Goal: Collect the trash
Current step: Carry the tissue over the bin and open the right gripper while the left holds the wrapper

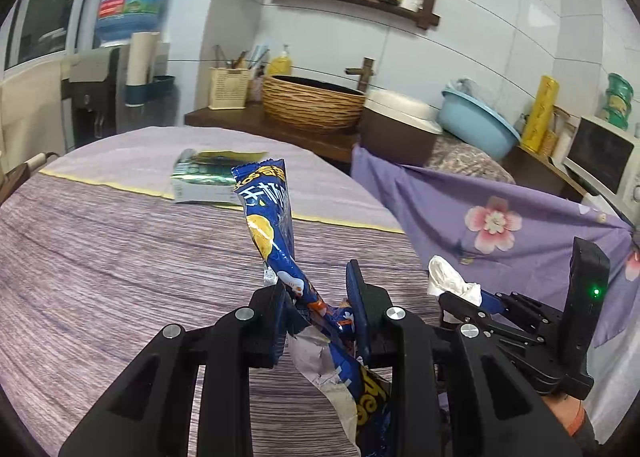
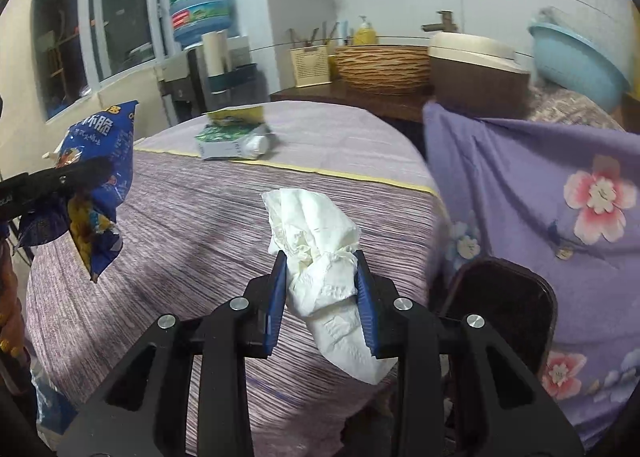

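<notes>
Between the right gripper's [image 2: 322,289] blue pads sits a crumpled white tissue [image 2: 316,233], clamped at its middle; soft and light, it needs little squeeze. Off to its left, the left gripper [image 1: 320,297] pinches a crinkly blue snack wrapper [image 1: 272,225]. Beyond both, a green carton [image 2: 224,137] lies on the purple tablecloth [image 2: 180,241], stiff enough to grasp by an edge.

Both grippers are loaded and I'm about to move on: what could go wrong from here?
The chip bag sits pinched low in the left gripper, its long top free; it could slip or snag. The tissue in the right gripper is loosely crumpled and might tear free. The green carton remains on the table, easily forgotten.
</notes>
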The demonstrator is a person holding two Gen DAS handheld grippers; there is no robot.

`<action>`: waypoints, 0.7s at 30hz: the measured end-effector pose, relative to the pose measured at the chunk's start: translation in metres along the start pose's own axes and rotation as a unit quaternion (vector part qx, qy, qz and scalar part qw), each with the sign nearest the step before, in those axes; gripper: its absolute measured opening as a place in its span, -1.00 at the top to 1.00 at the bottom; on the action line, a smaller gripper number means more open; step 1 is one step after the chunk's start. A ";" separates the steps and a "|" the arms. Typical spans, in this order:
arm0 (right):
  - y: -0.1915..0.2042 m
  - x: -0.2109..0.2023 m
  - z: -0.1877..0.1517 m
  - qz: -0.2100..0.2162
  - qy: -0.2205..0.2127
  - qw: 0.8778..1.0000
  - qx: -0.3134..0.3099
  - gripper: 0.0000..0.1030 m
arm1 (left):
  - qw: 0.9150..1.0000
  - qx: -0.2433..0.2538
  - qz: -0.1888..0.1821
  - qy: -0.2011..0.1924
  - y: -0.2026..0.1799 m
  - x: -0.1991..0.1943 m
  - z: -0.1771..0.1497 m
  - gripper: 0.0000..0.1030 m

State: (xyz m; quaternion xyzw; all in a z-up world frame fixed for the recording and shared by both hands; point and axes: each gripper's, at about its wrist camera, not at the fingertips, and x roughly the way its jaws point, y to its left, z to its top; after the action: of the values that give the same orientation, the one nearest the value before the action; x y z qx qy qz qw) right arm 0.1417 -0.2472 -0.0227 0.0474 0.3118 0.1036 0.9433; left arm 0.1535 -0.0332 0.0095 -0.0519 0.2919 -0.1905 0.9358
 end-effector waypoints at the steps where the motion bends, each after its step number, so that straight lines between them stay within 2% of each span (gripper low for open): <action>1: -0.007 -0.003 -0.002 -0.006 -0.002 1.000 0.006 0.37 | 1.000 0.006 -0.005 0.000 -0.008 0.003 -0.001 0.47; 12: -0.104 -0.032 -0.028 -0.092 -0.018 0.993 0.079 0.37 | 0.997 0.046 -0.064 0.017 -0.072 0.029 -0.009 0.47; 16: -0.132 -0.026 -0.043 -0.119 -0.004 0.988 0.096 0.36 | 0.994 0.063 -0.085 0.026 -0.093 0.038 -0.012 0.47; 21: -0.166 -0.006 -0.065 -0.133 0.022 0.982 0.129 0.36 | 0.990 0.082 -0.110 0.038 -0.118 0.052 -0.016 0.47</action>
State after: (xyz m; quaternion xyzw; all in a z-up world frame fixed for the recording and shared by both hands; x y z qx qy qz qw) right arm 0.1254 -0.4089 -0.0966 0.1247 0.3464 -0.0632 0.9276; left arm 0.1450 -0.1617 -0.0066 0.0008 0.3034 -0.3177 0.8983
